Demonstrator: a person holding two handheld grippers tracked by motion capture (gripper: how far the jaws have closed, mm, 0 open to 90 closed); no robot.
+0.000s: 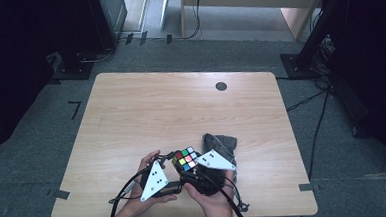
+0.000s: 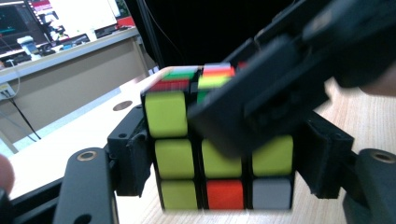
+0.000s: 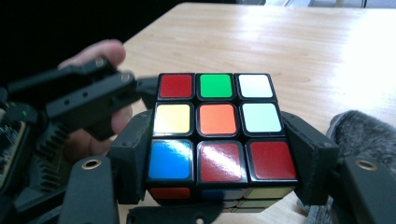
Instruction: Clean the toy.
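The scrambled Rubik's cube point(image 1: 185, 159) is pinched by both the left gripper point(image 2: 219, 163) and right gripper point(image 3: 219, 149), the grey cloth point(image 1: 222, 143) lying at its two o'clock; a layer turn is judged next, calling for one steady grip.

Each hand carries a black, blocky plastic gripper topped by a grey three-cornered plate dotted with small dark marks: the left gripper point(image 1: 171, 165) and the right gripper point(image 1: 196, 169). Thin black cables loop away from both bodies. Close up, the matt black jaws are angular, with brass-ringed screw holes at their bases. The person's forearms are bare, with no sleeve in sight.
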